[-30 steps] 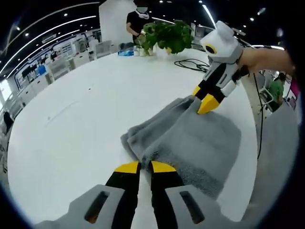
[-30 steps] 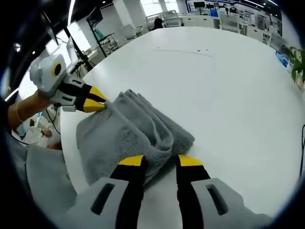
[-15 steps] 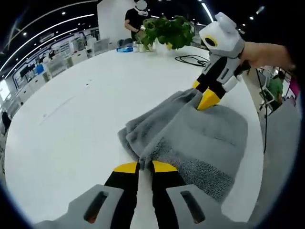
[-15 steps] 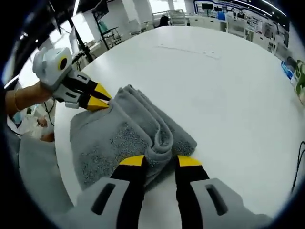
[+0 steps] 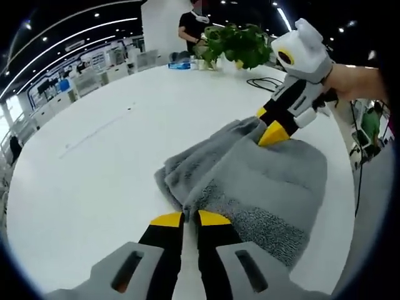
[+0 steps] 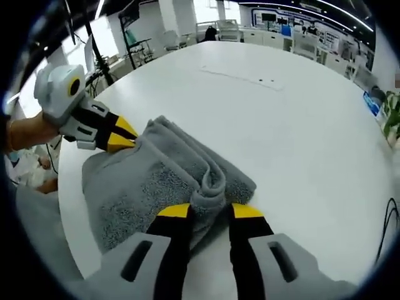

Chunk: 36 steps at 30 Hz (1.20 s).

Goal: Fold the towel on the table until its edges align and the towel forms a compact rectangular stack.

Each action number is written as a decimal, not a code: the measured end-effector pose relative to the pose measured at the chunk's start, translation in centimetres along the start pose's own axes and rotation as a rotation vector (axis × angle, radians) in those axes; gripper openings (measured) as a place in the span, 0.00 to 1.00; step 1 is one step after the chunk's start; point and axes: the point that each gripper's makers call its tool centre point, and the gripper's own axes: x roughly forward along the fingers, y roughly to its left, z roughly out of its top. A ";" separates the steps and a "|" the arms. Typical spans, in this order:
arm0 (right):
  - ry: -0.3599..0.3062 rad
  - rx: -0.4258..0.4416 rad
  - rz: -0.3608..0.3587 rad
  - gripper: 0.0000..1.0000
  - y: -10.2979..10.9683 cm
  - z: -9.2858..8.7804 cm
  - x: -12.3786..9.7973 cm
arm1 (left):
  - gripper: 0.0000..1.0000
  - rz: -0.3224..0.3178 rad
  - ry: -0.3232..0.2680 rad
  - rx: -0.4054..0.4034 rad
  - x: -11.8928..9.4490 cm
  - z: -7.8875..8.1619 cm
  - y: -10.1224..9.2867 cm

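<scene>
A grey towel (image 5: pixel 250 181) lies folded in thick layers on the white table (image 5: pixel 94 156), near its edge. In the left gripper view, my left gripper (image 5: pixel 190 219) is shut on the near corner of the towel's folded side. My right gripper (image 5: pixel 270 130) comes in from the right and pinches the far corner of that side. In the right gripper view, the towel (image 6: pixel 150 181) bunches into a fold between the jaws of my right gripper (image 6: pixel 210 211), which grips it. The left gripper (image 6: pixel 124 139) holds the towel's other end at the left.
A potted plant (image 5: pixel 237 44), a black cable (image 5: pixel 265 81) and a small blue item (image 5: pixel 178 62) sit at the table's far side, where a person (image 5: pixel 195 25) stands. The table edge runs close behind the towel (image 6: pixel 69 212). Bare white tabletop (image 6: pixel 300 125) stretches beyond.
Both grippers keep their hold on the towel's corners. The towel has shifted slightly and its bunched fold sits a bit deeper between the right jaws. The views have moved a little.
</scene>
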 end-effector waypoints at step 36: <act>-0.299 -0.033 -0.140 0.36 1.9 3.8 -10.1 | 0.56 0.055 -0.253 -0.057 -10.3 3.1 -1.0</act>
